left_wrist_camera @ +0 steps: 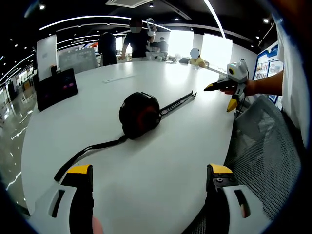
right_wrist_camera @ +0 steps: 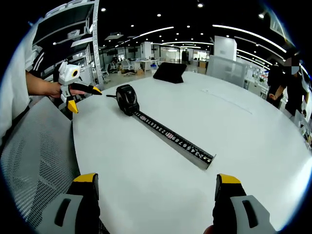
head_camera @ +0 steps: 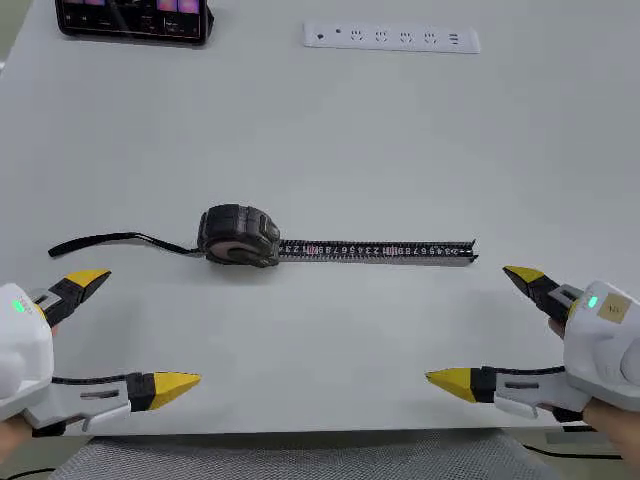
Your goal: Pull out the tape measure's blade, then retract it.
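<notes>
**Tape measure (head_camera: 238, 236) lies on the white bench (head_camera: 330, 130), blade (head_camera: 375, 250) drawn out, both claws released.**

We hold the left claw (head_camera: 150, 326) and the right claw (head_camera: 468, 323) spread wide on the near side of the tape measure, grasping nothing and touching nothing. The left claw sits nearer the black case and the right claw nearer the blade's hooked tip. The tape measure rests on its side with the blade running flat along the bench to its right, numbers up. Its black wrist strap (head_camera: 110, 240) trails off to its left. Well beyond the tape measure we see a white power strip (head_camera: 392, 38) and a dark tablet (head_camera: 135, 18) with a lit screen.
</notes>
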Motion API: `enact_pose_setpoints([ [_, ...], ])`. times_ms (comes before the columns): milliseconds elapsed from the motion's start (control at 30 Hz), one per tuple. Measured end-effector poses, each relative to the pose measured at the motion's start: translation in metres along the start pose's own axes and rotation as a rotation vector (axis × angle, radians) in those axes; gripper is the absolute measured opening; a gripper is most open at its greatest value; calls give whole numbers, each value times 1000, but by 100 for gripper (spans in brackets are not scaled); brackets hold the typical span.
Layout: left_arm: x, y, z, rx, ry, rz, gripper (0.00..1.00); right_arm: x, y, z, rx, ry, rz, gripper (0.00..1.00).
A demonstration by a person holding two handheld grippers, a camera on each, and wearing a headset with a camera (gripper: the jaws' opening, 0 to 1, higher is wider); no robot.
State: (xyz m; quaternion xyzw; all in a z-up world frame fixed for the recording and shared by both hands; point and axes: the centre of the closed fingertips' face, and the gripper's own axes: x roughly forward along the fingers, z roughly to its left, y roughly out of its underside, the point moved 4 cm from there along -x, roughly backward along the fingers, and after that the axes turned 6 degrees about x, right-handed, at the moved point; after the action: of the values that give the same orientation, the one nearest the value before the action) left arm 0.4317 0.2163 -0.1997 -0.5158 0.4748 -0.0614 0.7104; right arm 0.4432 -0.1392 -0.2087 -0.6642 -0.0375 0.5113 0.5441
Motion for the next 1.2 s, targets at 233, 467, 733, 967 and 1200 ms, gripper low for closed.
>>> enact_pose_setpoints([
  [233,0,0,-1,-6,0,-6,94,1,0,2,5,0,0,99],
  [467,-2,1,-3,-21,2,-8,95,0,2,3,3,-2,8,99],
  [733,-1,1,-3,-24,8,-9,96,-3,3,3,6,3,7,99],
  [967,-2,-1,-3,-28,10,-14,96,-4,3,4,6,2,9,99],
  [1200,-3,0,-4,-33,8,-16,96,-4,3,4,4,0,9,99],
])
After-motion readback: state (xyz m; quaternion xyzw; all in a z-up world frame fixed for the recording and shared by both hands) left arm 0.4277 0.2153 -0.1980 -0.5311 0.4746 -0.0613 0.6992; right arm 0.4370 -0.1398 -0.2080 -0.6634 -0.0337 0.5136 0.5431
